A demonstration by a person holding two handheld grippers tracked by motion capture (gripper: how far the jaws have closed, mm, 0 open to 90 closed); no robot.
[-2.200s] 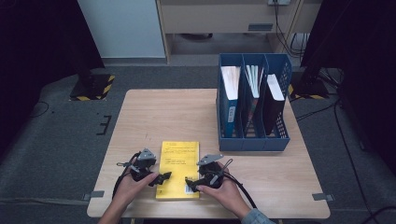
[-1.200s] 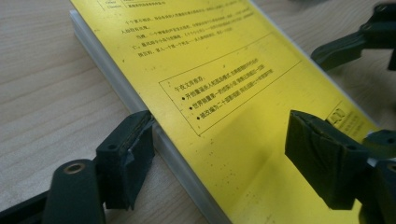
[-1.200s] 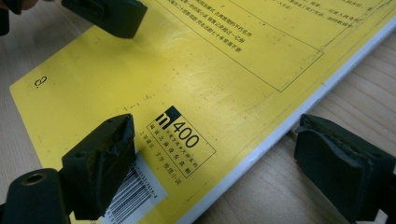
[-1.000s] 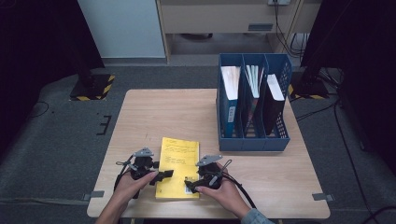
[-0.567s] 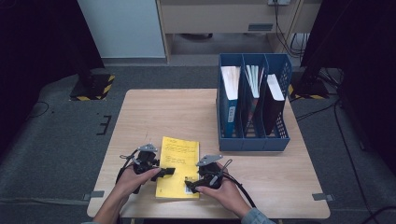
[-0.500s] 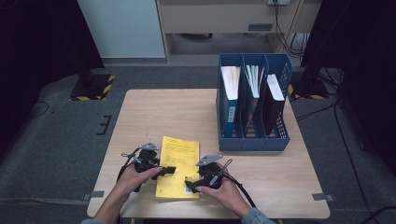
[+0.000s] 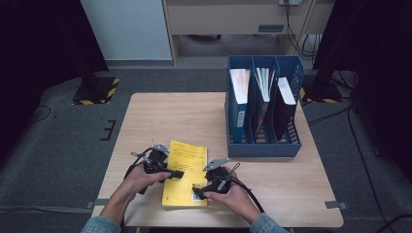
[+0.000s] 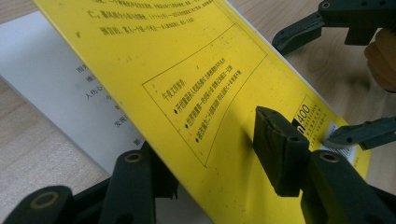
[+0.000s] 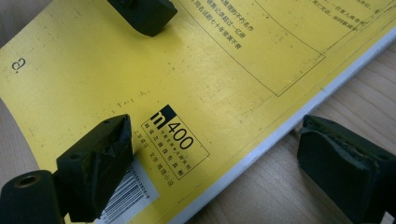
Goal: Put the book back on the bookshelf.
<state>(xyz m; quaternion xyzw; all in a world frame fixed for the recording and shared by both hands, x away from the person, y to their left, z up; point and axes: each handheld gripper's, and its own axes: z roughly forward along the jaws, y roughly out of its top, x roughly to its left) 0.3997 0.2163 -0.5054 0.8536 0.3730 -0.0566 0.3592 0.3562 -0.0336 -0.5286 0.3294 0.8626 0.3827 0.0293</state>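
Light wooden table (image 7: 160, 116), rectangular, standing on dark grey carpet. Blue plastic three-slot file organiser (image 7: 265, 145) on the table's far right part, upright, each compartment holding books or folders set on edge. Thin yellow paperback booklet with black printed text (image 7: 185, 172) lying near the table's front edge, left of centre, well apart from the organiser; its cover bears a framed text block, a black "400" mark (image 9: 173, 132) and a white barcode label (image 9: 126, 198) at one corner. Left gripper (image 7: 171, 173), black, two-jawed, held in the person's left hand (image 7: 137, 178), reaching onto the booklet's left edge; in the left gripper view the yellow front cover (image 8: 187, 93) is lifted away from the white printed page (image 8: 56, 88) beneath, one jaw on top of the cover and the other below it, so the jaws pinch the cover between them. Right gripper (image 7: 200, 190), black, held in the person's right hand (image 7: 231, 193), at the booklet's lower right corner; in the right gripper view its jaws stand spread, one pad resting on the cover at the barcode label, the other over the bare wood just beside the booklet's edge, which runs between them.
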